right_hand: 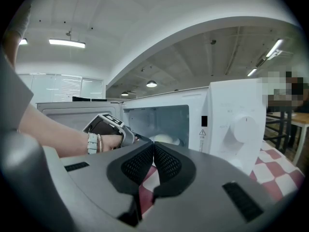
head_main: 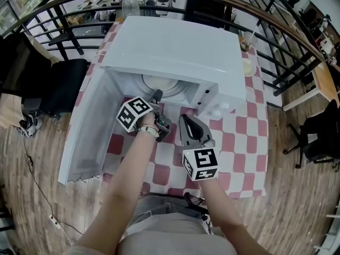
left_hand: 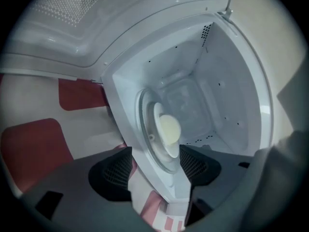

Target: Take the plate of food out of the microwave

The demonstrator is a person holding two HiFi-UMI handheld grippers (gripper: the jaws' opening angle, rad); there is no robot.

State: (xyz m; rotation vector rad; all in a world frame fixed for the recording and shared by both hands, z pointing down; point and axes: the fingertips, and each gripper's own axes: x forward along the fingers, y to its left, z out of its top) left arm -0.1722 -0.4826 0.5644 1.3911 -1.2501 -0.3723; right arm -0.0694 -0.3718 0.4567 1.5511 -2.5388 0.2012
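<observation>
The white microwave (head_main: pixel 170 47) stands on a red-and-white checked table (head_main: pixel 239 142), its door (head_main: pixel 87 126) swung open to the left. Inside, a white plate (left_hand: pixel 161 141) with a pale round piece of food (left_hand: pixel 169 128) rests on the glass turntable (left_hand: pixel 145 129). My left gripper (left_hand: pixel 155 167) is at the mouth of the cavity, a short way from the plate, jaws open with nothing between the pads. My right gripper (right_hand: pixel 153 161) hangs back over the table in front of the control panel (right_hand: pixel 236 129), jaws shut and empty. It looks at the left gripper (right_hand: pixel 108 127) and the food (right_hand: pixel 164 139).
A water bottle (head_main: pixel 130 1) stands behind the microwave. A cup with a straw (head_main: pixel 245 39) and a small dish (head_main: pixel 248 67) sit at the table's far right. A black chair (head_main: pixel 64 84) is on the left. A curved black railing (head_main: pixel 276 41) runs behind.
</observation>
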